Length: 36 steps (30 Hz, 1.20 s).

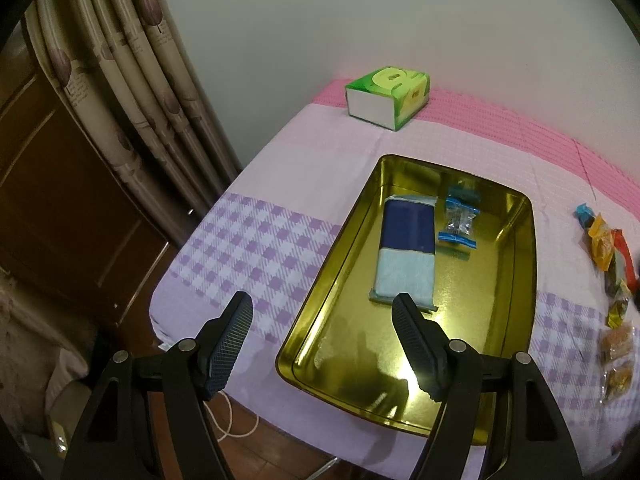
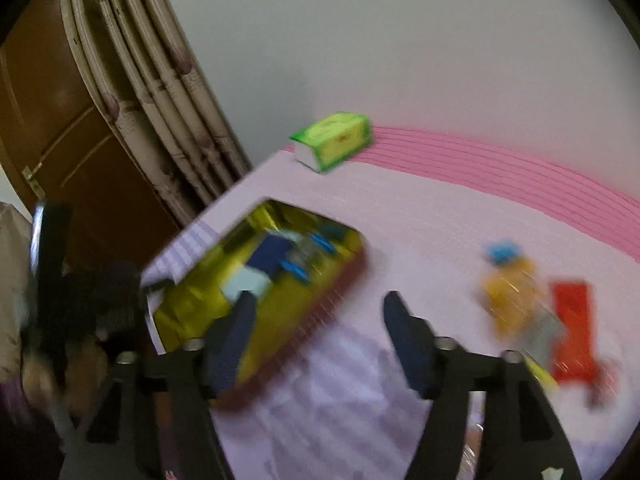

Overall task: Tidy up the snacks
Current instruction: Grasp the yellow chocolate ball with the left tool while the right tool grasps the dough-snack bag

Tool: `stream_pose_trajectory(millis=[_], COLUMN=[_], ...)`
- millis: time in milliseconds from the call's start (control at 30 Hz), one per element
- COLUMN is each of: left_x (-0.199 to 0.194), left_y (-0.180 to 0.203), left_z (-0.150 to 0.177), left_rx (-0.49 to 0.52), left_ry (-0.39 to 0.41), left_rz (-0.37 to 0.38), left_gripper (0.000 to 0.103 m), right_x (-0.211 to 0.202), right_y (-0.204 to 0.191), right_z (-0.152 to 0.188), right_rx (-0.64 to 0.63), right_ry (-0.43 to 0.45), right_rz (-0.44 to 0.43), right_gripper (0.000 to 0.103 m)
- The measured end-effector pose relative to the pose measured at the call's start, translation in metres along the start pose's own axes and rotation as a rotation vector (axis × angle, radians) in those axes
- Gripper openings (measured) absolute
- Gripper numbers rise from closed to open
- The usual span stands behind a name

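A gold metal tray (image 1: pixel 480 300) lies on the lilac checked cloth. In it are a long dark-blue and pale-blue packet (image 1: pixel 406 252) and a small clear packet with blue ends (image 1: pixel 459 220). My left gripper (image 1: pixel 323 302) hovers open over the tray's near left rim, with nothing between its fingers. The right wrist view is blurred. There, my right gripper (image 2: pixel 320 300) stands open and empty above the cloth, between the tray (image 2: pixel 280 320) and loose snacks: a blue packet (image 2: pixel 502 250), an orange one (image 2: pixel 510 288) and a red one (image 2: pixel 572 332).
A green tissue box (image 1: pixel 388 96) stands at the table's far edge by the wall. A row of several snack packets (image 1: pixel 608 264) lies along the right side. Curtains (image 1: pixel 140 92) and a brown door (image 1: pixel 60 200) are to the left, past the table's edge.
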<state>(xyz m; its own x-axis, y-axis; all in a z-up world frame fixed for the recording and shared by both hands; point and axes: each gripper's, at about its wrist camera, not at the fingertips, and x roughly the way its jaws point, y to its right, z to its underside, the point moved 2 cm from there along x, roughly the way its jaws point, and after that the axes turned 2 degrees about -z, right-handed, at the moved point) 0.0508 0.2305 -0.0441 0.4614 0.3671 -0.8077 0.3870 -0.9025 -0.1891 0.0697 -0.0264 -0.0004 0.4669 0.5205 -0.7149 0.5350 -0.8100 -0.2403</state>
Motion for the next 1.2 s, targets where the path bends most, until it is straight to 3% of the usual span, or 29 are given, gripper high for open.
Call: stream_pose_trajectory(millis=[167, 333, 533, 800, 933, 1033, 1167, 1200], left_x=[-0.004, -0.019, -0.040, -0.070, -0.075, -0.074, -0.072, -0.072], left_y=[0.003, 0.012, 0.031, 0.070, 0.090, 0.108, 0.134, 0.142], left_z=[0.001, 0.005, 0.011, 0.015, 0.013, 0.012, 0.011, 0.010], left_rx=[0.012, 0.039, 0.090, 0.180, 0.222, 0.269, 0.338, 0.359], left_ry=[0.006, 0.051, 0.094, 0.130, 0.136, 0.115, 0.099, 0.090], left_rz=[-0.008, -0.027, -0.053, -0.029, -0.003, 0.060, 0.151, 0.188], left_gripper=[0.073, 0.073, 0.075, 0.080, 0.081, 0.081, 0.081, 0.081], right_x=[-0.042, -0.049, -0.037, 0.000, 0.018, 0.018, 0.011, 0.008], right_y=[0.038, 0.060, 0.062, 0.057, 0.055, 0.051, 0.060, 0.063], right_z=[0.065, 0.089, 0.093, 0.097, 0.104, 0.106, 0.104, 0.104], right_rx=[-0.086, -0.192, -0.324, -0.488, -0.542, -0.549, -0.430, -0.398], right_ry=[-0.152, -0.267, -0.363, -0.568, -0.674, -0.662, -0.595, -0.578], right_rz=[0.101, 0.112, 0.028, -0.107, -0.115, -0.103, -0.053, -0.046], right_gripper=[0.073, 0.073, 0.073, 0.067, 0.065, 0.063, 0.044, 0.043])
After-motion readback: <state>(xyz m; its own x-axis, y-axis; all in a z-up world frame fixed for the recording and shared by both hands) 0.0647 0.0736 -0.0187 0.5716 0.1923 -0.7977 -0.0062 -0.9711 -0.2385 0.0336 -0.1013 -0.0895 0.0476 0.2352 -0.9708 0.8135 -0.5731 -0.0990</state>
